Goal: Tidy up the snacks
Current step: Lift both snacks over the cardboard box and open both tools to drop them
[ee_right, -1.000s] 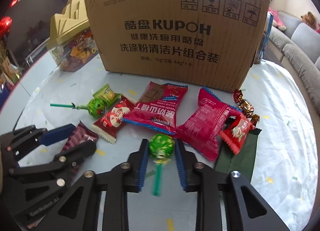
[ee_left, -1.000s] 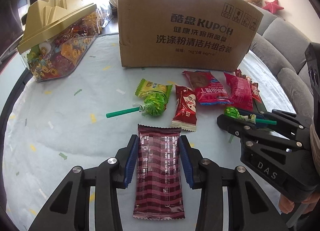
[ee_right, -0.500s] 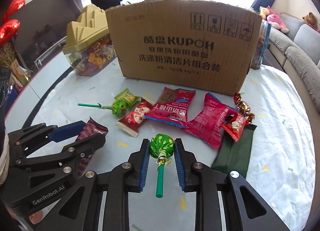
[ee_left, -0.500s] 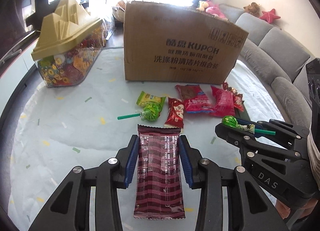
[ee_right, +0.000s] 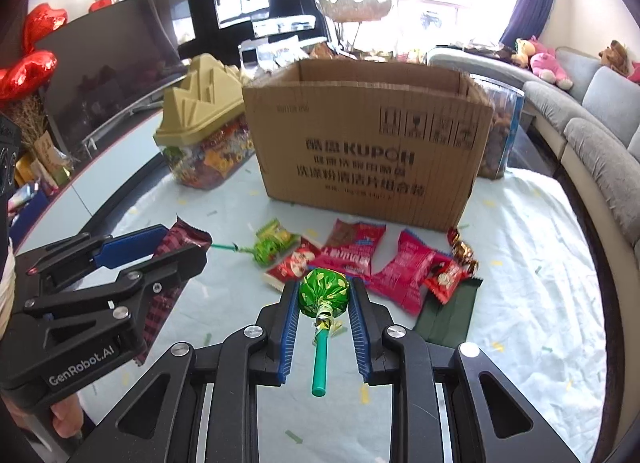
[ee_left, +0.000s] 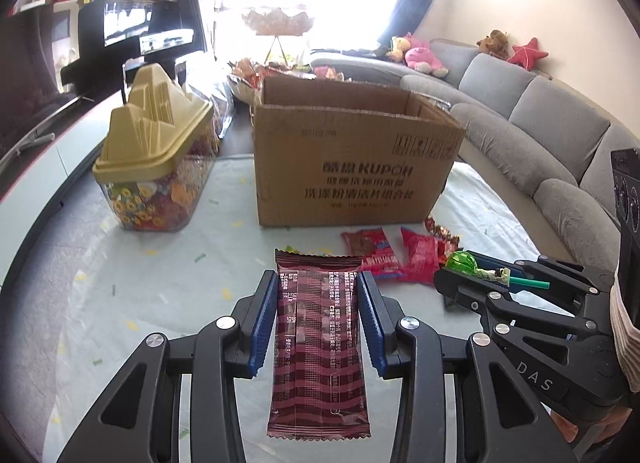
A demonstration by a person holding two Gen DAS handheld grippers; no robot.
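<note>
My left gripper (ee_left: 318, 283) is shut on a dark red striped snack bar (ee_left: 318, 343) and holds it above the table; both show in the right wrist view (ee_right: 176, 251). My right gripper (ee_right: 324, 295) is shut on a green lollipop (ee_right: 324, 295) with a green stick, also lifted; it shows in the left wrist view (ee_left: 464, 263). An open cardboard box (ee_left: 352, 167) (ee_right: 372, 151) stands ahead. Loose snacks lie before it: red packets (ee_right: 356, 251), a green lollipop with a green candy (ee_right: 272, 245), a dark green bar (ee_right: 448, 315), a foil candy (ee_right: 462, 251).
A clear candy container with a gold lid (ee_left: 156, 167) (ee_right: 204, 135) stands left of the box. A clear tub of snacks (ee_right: 500, 135) stands behind the box's right side. The table has a white cloth (ee_right: 532, 263). A grey sofa (ee_left: 540, 143) runs along the right.
Both grippers have risen and pulled back with their snacks held. The box's open top has come into view and the loose snacks look farther away.
</note>
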